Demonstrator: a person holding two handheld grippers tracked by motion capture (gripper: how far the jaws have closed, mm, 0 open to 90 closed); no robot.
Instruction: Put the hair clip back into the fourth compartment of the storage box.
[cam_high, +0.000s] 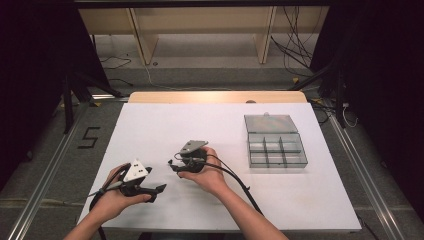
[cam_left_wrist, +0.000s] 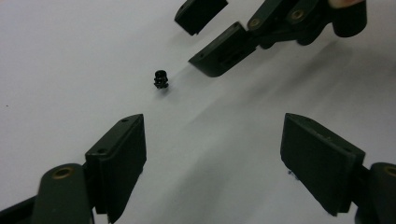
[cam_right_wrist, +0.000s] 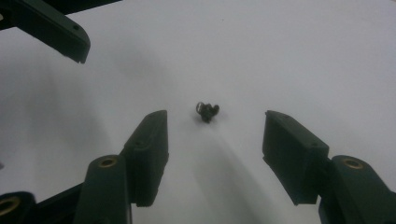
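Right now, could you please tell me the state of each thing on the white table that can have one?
Clear plastic compartment box: lid open, compartments look empty.
Small black screw-like part: lying loose on the white table, untouched.
Left gripper: open, empty.
Right gripper: open, the part just ahead of its jaws.

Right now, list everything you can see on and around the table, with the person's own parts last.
small part: one, black, lying on the white sheet just ahead of the right gripper's open jaws, touched by neither gripper
compartment box: one, clear grey, lid open, right side of the table
white sheet: one, covering most of the table
wooden table edge: one, light wood, along the far side
cables: several, dark, on the floor beyond the table
left gripper: one, black, jaws open, near front left
right gripper: one, black, jaws open, table centre
hands: two, each holding a gripper
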